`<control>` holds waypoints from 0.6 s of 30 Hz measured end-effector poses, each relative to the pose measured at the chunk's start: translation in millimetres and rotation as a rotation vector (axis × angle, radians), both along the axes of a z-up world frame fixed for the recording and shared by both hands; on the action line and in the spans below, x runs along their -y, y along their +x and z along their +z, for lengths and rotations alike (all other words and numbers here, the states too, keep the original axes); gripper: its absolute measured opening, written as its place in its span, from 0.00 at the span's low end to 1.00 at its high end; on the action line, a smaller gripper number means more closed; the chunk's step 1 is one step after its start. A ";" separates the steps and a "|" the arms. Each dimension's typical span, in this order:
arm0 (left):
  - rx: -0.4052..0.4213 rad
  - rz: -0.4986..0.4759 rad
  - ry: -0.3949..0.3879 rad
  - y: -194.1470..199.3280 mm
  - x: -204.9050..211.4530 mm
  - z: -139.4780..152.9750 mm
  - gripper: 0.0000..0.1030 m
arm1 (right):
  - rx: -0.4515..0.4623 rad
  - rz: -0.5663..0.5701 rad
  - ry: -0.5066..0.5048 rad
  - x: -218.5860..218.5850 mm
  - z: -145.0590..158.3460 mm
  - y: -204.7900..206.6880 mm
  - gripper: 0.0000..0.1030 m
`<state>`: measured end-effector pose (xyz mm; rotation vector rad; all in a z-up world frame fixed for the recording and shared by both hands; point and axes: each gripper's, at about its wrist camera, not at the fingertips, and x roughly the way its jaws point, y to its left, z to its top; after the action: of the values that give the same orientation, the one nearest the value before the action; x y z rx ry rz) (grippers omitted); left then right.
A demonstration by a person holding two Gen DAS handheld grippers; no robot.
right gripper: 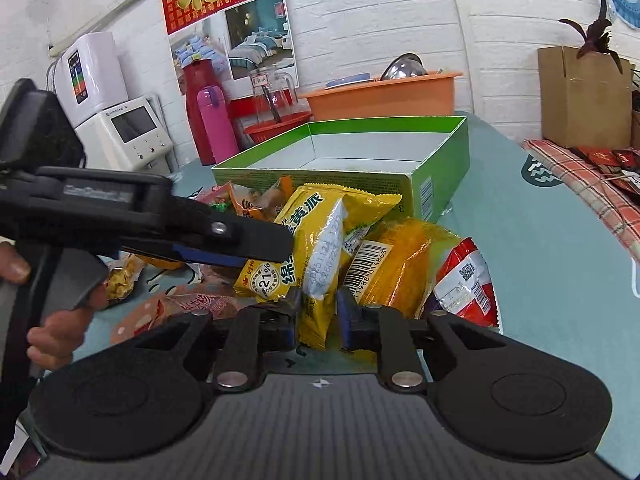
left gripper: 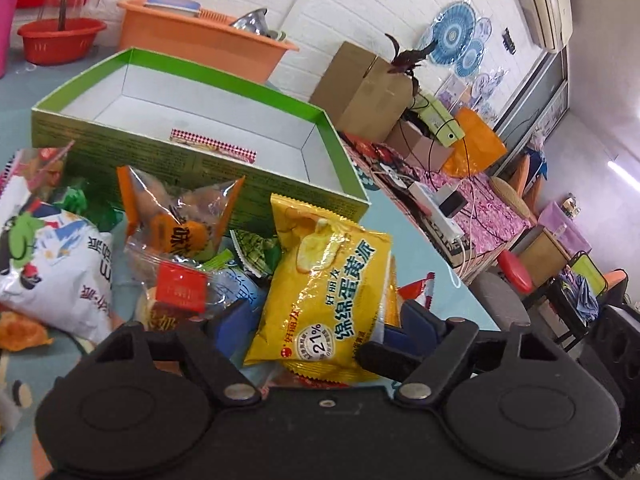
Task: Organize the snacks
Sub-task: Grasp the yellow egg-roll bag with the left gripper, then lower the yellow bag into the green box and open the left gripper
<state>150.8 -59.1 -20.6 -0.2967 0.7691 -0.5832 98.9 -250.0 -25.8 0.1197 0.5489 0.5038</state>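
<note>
right gripper clamped on yellow snack pack near green box, left gripper jaws wide around same pack, pads not pressing.

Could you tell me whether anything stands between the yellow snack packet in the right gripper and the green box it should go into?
The right gripper is shut on the yellow snack packet. The left gripper reaches across the packet, but nothing visible blocks the way beyond it, apart from the green box's own near wall, which the packet must clear.
</note>
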 end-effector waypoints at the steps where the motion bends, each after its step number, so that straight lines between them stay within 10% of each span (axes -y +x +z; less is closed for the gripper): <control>1: -0.016 -0.007 -0.003 3.9 -0.8 -3.6 0.83 | 0.001 0.006 0.004 0.9 -0.2 0.2 0.34; 9: -0.047 -0.006 -0.073 7.8 -13.7 -9.2 0.74 | 0.011 0.016 0.011 -2.2 2.3 4.3 0.54; 18: 0.002 -0.033 -0.063 -7.7 -8.6 1.0 0.64 | 0.004 0.010 -0.003 -12.3 5.1 8.5 0.49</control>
<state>143.1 -50.5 -19.6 -0.3422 0.7562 -0.6394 107.4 -237.6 -20.7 0.1133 0.5470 0.5128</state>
